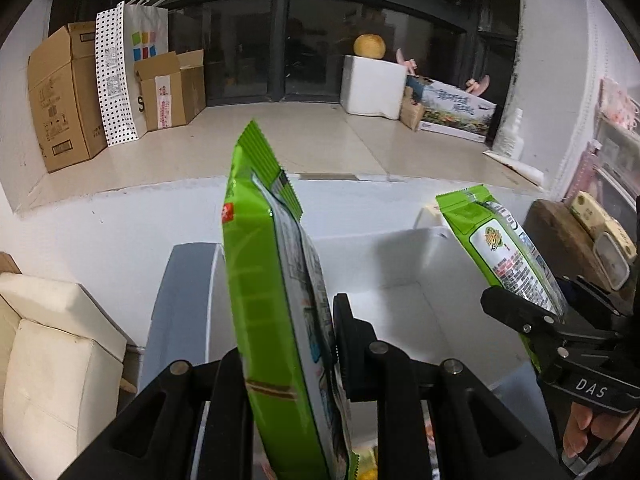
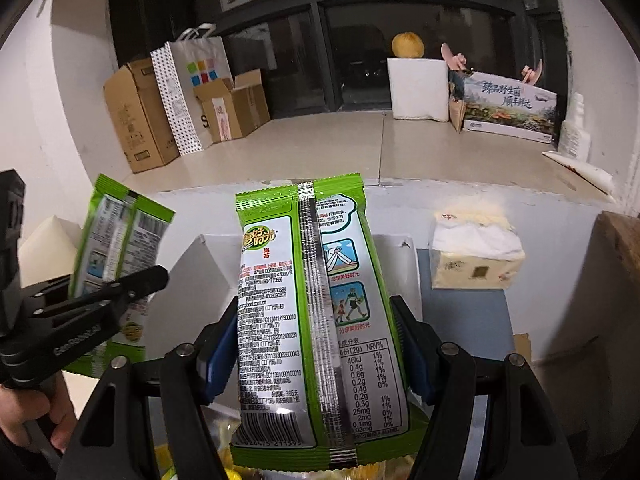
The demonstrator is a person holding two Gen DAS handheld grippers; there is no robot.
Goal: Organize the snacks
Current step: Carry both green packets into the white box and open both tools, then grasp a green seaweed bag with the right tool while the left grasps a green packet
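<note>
My left gripper (image 1: 286,340) is shut on a green seaweed snack packet (image 1: 272,280), held upright and edge-on above a white open box (image 1: 396,276). My right gripper (image 2: 316,344) is shut on a second green snack packet (image 2: 312,312), its printed back facing the camera, above the same white box (image 2: 192,276). Each gripper shows in the other's view: the right one (image 1: 532,316) with its packet (image 1: 500,256) at the right, the left one (image 2: 120,300) with its packet (image 2: 116,240) at the left. More yellow snack wrappers (image 2: 236,468) lie below the grippers.
A tissue pack (image 2: 476,256) sits right of the box. A window ledge (image 1: 300,140) behind holds cardboard boxes (image 1: 64,96), a dotted paper bag (image 1: 128,68), a white foam box (image 1: 372,84) with a round fruit (image 1: 369,46) on top, and a printed carton (image 2: 508,108). White cushions (image 1: 52,360) lie at the left.
</note>
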